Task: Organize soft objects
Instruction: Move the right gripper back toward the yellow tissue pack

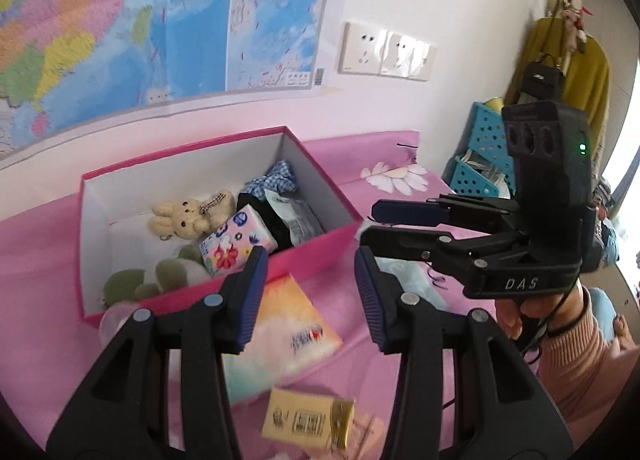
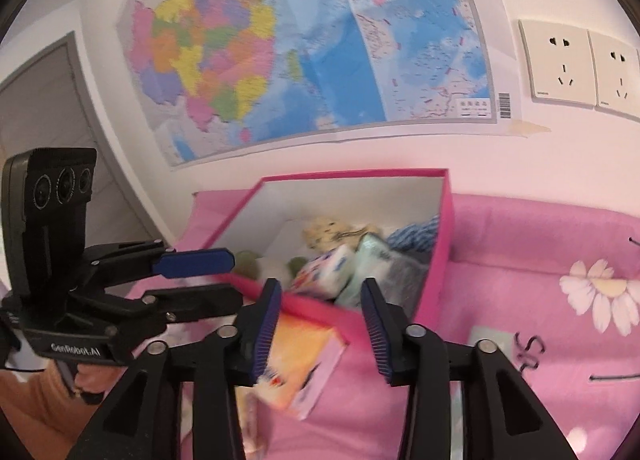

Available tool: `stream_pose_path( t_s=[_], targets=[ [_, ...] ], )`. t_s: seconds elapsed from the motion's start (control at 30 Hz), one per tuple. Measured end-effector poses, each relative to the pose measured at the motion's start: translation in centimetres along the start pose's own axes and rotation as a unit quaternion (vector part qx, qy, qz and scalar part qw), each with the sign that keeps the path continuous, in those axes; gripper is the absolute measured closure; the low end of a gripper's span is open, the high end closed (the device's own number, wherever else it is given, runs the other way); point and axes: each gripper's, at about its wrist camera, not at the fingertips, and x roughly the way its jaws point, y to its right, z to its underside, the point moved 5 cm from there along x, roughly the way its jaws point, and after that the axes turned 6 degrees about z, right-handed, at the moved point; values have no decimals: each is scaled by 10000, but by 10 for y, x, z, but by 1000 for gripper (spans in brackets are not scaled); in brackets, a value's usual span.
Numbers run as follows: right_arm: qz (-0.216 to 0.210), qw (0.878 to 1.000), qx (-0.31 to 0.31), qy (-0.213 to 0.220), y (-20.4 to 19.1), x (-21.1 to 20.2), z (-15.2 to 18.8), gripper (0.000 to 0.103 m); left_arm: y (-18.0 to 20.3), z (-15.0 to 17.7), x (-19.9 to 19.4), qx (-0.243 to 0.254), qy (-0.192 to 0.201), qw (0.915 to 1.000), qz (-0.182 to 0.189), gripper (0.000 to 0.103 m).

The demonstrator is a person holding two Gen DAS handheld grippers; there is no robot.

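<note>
Pink box (image 1: pixel 320 250) at bed's wall edge, already holds toys and packs. Tissue pack (image 1: pixel 288 324) on sheet just outside box's near wall, long axis slanting toward box. Left gripper (image 1: pixel 308 300) directly over it, nearer; right gripper (image 2: pixel 320 324) beside. Both jaws apart, empty.

The box (image 1: pixel 316 248) sat on the bed (image 1: pixel 360 164), its far side toward the wall under the map (image 1: pixel 120 28). Inside it the rabbit toy (image 1: pixel 188 216) lay toward the back, a tissue pack (image 1: pixel 236 244) just before it against the near wall, a checked cloth (image 1: pixel 276 178) in the far right corner. Outside, a larger tissue pack (image 1: pixel 288 324) lay just beside the near wall, with a small carton (image 1: pixel 308 424) nearer still. Sockets (image 1: pixel 384 52) sat on the wall right of the map.
</note>
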Motion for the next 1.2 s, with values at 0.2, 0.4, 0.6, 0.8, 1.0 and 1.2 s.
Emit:
stream_pose_path(
  t_s=[0.2, 0.4, 0.6, 0.8, 1.0, 1.2],
  targets=[
    [-389, 9991, -124, -111, -26, -17, 27, 55, -7, 36, -25, -127, 7, 9999, 75, 55],
    [-576, 9975, -95, -394, -42, -19, 64, 54, -25, 80, -28, -625, -238, 9977, 133, 55],
    [-694, 9941, 183, -818, -48, -7, 106, 54, -43, 117, -17, -1018, -604, 9930, 15, 55],
    [-831, 9897, 439, -1082, -54, 3, 133, 54, -43, 131, -2, -1092, -853, 9903, 106, 55],
    [-842, 9892, 384, -1135, -67, 12, 137, 54, -44, 138, 15, -1105, -1075, 9880, 115, 55],
    [-864, 9884, 325, -1202, -71, 22, 139, 58, -49, 141, 23, -1246, -1162, 9849, 292, 55]
  ],
)
